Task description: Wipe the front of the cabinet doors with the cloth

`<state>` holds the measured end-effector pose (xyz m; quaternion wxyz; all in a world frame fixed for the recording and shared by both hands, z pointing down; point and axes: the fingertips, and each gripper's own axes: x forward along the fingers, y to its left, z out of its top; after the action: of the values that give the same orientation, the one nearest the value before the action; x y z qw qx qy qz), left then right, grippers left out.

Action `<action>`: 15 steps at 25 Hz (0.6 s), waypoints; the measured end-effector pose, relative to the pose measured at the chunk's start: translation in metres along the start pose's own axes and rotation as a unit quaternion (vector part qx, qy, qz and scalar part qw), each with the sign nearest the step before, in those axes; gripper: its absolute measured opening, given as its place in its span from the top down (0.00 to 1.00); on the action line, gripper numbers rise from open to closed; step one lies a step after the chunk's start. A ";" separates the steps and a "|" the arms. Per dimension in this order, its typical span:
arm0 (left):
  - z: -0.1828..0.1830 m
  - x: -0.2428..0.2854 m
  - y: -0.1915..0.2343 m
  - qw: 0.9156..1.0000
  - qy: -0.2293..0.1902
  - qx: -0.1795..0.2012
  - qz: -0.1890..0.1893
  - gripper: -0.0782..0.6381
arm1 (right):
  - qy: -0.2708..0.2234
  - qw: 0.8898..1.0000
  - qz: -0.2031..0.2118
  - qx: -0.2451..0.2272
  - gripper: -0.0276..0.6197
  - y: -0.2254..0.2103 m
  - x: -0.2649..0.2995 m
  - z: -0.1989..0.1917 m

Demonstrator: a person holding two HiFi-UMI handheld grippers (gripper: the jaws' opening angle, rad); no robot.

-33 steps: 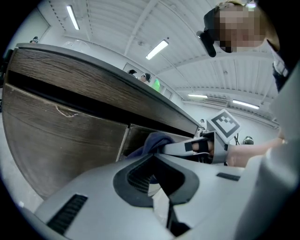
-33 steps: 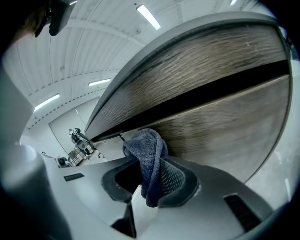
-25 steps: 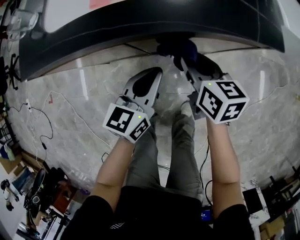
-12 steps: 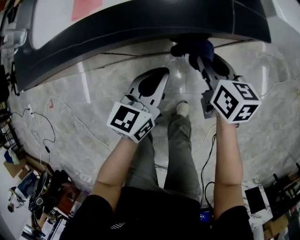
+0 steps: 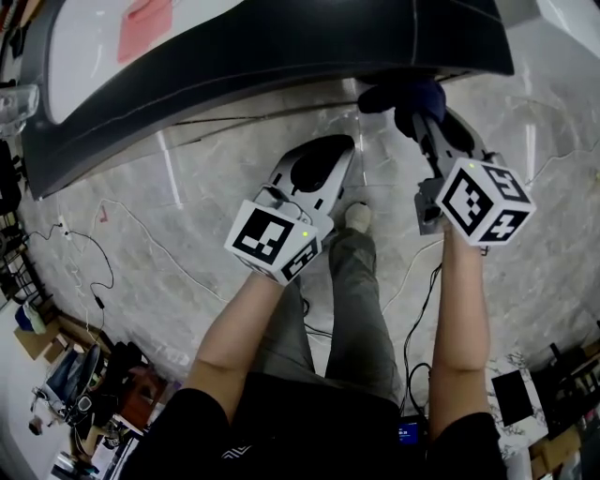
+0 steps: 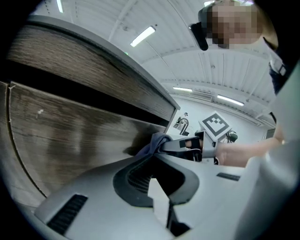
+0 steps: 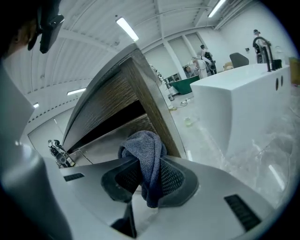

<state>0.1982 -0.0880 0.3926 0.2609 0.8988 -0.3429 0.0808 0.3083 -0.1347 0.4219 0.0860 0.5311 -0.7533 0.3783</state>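
Over marble floor [image 5: 141,216], cabinet door [image 6: 70,140] at 12 o'clock: my right gripper [image 5: 427,120] pinches the cloth [image 7: 149,154] in its jaws; left gripper [image 5: 339,145] jaws pressed together.

A pink sheet [image 5: 142,28] lies on the white countertop [image 5: 225,19]; cables [image 5: 89,272] trail across the marble floor [image 5: 169,178].

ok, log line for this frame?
phase: wiping | right gripper: shut on cloth | cloth: at cabinet door front | left gripper: shut, empty, off the door
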 end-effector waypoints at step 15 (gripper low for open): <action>-0.012 -0.018 0.022 1.000 -0.009 -0.003 0.027 0.89 | 0.047 0.998 0.041 0.005 0.82 0.041 0.003 -0.055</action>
<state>0.1711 -0.0855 0.4060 0.2581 0.8891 -0.3698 0.0786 0.2567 -0.0943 0.4418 0.1030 0.4818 -0.7677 0.4099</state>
